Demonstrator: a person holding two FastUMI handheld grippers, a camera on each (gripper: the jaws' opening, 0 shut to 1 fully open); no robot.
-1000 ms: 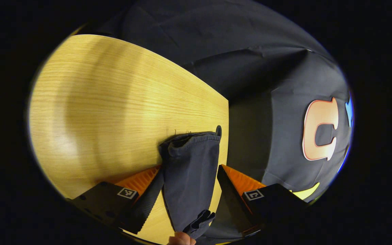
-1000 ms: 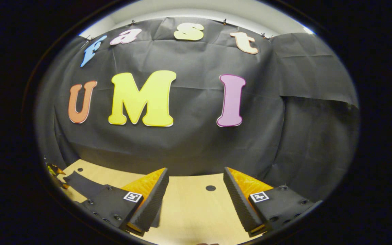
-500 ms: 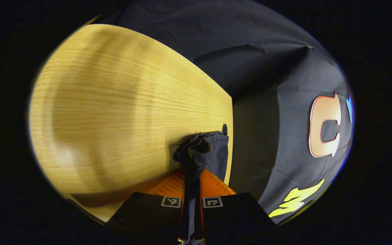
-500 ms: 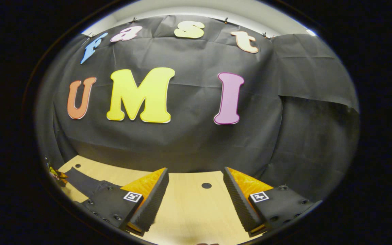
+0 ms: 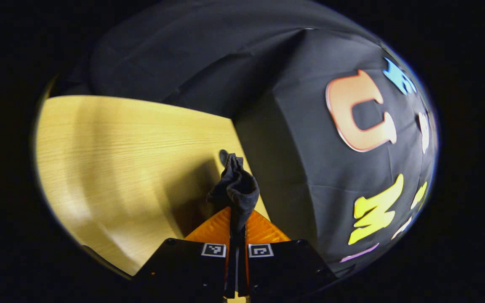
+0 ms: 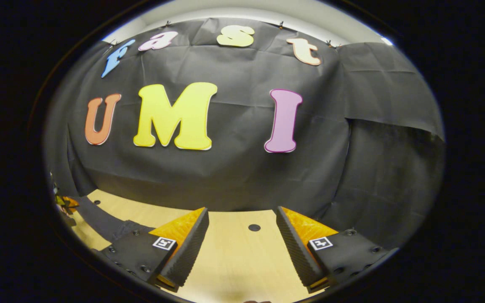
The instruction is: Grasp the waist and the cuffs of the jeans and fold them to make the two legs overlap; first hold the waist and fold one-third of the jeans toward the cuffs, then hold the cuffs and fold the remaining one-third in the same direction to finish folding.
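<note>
Jeans [image 5: 237, 185]: soft, limp dark denim, bunched end pinched in left hand-held gripper [image 5: 237, 229], lifted above desk [image 5: 120, 151] near far edge. Likely cuff, best held at hem. Long axis not readable, cloth trails under gripper. Right hand-held gripper [image 6: 242, 240] spread wide, empty over desk

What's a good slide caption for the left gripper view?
Left gripper shut on bunched dark denim jeans, raised over the pale wooden table.
</note>
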